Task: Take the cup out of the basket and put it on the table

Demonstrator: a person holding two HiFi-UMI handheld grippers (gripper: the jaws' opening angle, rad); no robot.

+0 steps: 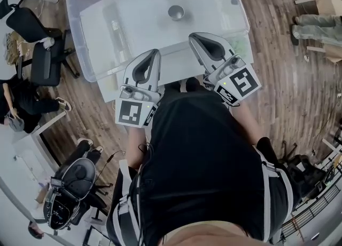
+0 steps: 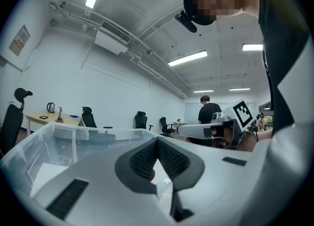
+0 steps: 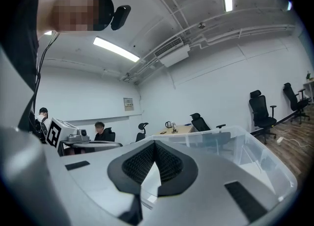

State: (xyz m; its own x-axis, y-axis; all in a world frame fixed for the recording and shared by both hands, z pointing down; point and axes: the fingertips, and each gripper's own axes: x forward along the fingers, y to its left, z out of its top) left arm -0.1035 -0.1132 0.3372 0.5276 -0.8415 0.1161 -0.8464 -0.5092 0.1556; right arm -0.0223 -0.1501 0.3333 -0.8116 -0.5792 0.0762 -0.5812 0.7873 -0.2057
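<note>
**Inspector:** Where is the cup point(image 1: 176, 12)?

**Assessor:** It is inside the clear basket point(image 1: 77, 26), on its floor and towards the far middle. From above it shows as a small round grey metal shape. Nothing touches it.

**Inspector:** And where are the two tools?

**Assessor:** The left hand-held gripper point(image 1: 156, 53) and the right hand-held gripper point(image 1: 192, 37) are side by side, close to the person's chest. Both are at the basket's near wall, with their tips pointing towards its far side. The right one's tips reach past the near rim, and the left one's lie about at the rim. The cup lies beyond both, well apart from either pair of jaws and somewhat nearer the right one.

**Inspector:** What is the jaw condition?

**Assessor:** Both are clenched. In each gripper's own view the ridged pads meet at the tips with nothing caught between them.

**Inspector:** What supports the basket?

**Assessor:** It stands on a pale tabletop point(image 1: 108, 87), of which a strip shows by the near left corner. A wooden floor point(image 1: 278, 53) surrounds it.
</note>
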